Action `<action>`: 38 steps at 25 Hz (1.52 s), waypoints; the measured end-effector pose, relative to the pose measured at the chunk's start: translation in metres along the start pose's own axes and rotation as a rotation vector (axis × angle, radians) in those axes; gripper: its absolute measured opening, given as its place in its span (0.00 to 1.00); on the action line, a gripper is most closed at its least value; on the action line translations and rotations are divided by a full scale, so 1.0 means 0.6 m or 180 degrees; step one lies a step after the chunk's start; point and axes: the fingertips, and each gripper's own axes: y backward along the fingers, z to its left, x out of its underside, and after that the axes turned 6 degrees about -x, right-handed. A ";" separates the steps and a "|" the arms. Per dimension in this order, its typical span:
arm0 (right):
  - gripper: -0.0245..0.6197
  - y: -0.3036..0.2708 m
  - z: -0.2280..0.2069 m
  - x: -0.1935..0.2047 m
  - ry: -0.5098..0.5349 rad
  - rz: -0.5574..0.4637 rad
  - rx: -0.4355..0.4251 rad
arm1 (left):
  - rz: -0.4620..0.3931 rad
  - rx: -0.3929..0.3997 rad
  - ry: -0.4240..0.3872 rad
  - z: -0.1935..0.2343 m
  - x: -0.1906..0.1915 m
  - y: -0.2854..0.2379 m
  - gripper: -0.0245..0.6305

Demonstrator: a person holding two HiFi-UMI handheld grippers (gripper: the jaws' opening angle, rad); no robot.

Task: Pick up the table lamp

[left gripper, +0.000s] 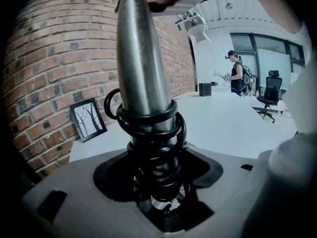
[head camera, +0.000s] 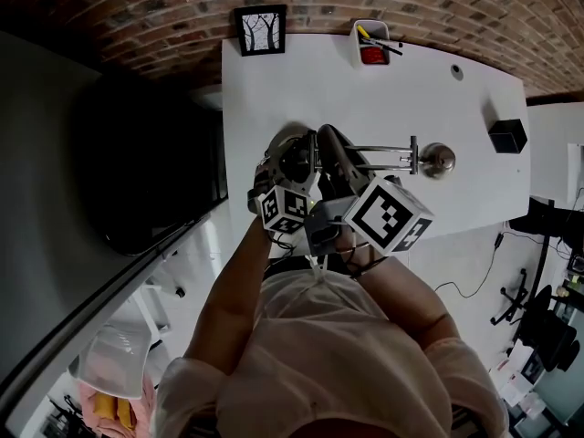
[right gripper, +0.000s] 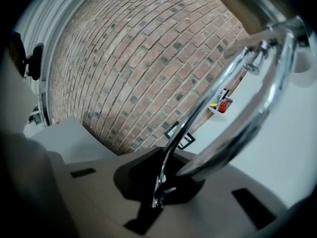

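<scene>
The chrome table lamp point(head camera: 401, 156) lies across the white table point(head camera: 274, 99), its round end point(head camera: 439, 160) to the right. Both grippers meet at its left end. My left gripper point(head camera: 294, 164) is closed around the lamp's thick metal stem point(left gripper: 142, 58), where a black coiled cord point(left gripper: 154, 133) wraps it; the stem rises from between the jaws of the left gripper point(left gripper: 159, 195). My right gripper point(head camera: 334, 161) is shut on a thin chrome rod point(right gripper: 174, 148) of the lamp, with a wider chrome bar point(right gripper: 247, 118) arching over the right gripper point(right gripper: 157, 195).
A framed tree picture point(head camera: 261, 30) and a white pen holder point(head camera: 370, 42) stand at the table's far edge by the brick wall. A black box point(head camera: 507, 136) sits at the right end. A person point(left gripper: 237, 73) and an office chair point(left gripper: 270, 95) are beyond the table.
</scene>
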 end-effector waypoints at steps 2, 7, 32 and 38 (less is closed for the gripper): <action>0.08 0.003 0.001 0.001 -0.0039 0.0034 -0.0030 | 0.0028 0.0039 0.0065 0.000 -0.001 0.000 0.47; 0.08 0.017 0.008 0.001 -0.0043 0.0122 -0.0125 | 0.0025 0.0160 0.0127 -0.007 0.002 -0.009 0.46; 0.08 0.105 0.134 -0.172 0.0659 0.0198 -0.0500 | 0.0239 0.0845 0.0086 -0.038 -0.211 0.069 0.45; 0.08 0.128 0.171 -0.216 0.0751 0.0255 -0.0661 | 0.0167 0.0857 -0.0026 -0.034 -0.281 0.095 0.45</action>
